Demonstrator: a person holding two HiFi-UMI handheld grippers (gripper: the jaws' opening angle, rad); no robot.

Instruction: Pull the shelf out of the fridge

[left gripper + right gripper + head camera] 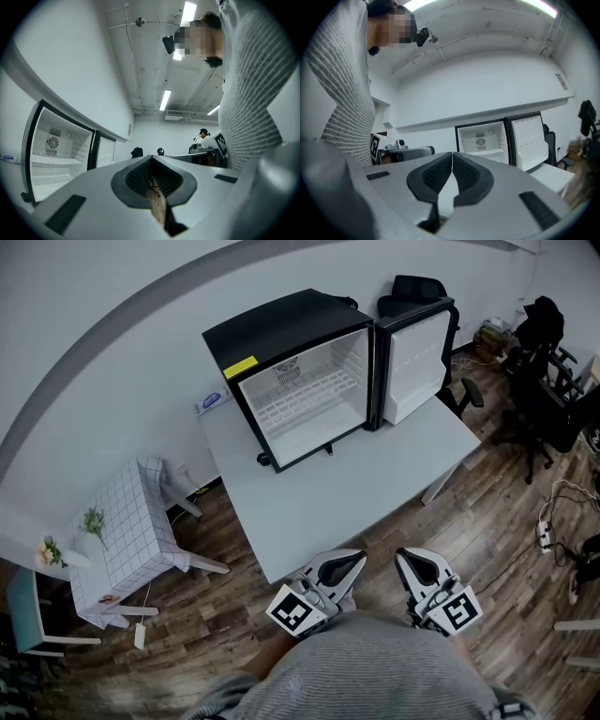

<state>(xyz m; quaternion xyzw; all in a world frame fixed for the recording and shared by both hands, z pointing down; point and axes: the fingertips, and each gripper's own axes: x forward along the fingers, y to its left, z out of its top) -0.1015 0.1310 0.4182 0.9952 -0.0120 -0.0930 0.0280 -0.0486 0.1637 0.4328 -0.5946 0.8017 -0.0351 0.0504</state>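
A small black fridge (281,343) stands at the back of a white table (356,484) with its door (417,352) swung open to the right. Inside, a white wire shelf (305,399) sits at mid height; it also shows in the left gripper view (49,160) and the right gripper view (485,152). My left gripper (349,561) and right gripper (412,559) hover side by side at the table's near edge, close to my body and far from the fridge. Both are shut with nothing between the jaws (151,161) (452,160).
A small table with a checked cloth (136,521) stands left of the white table, with flowers (92,521) on it. Office chairs (539,362) and cables (553,521) are on the wooden floor to the right. Another person (202,137) stands far across the room.
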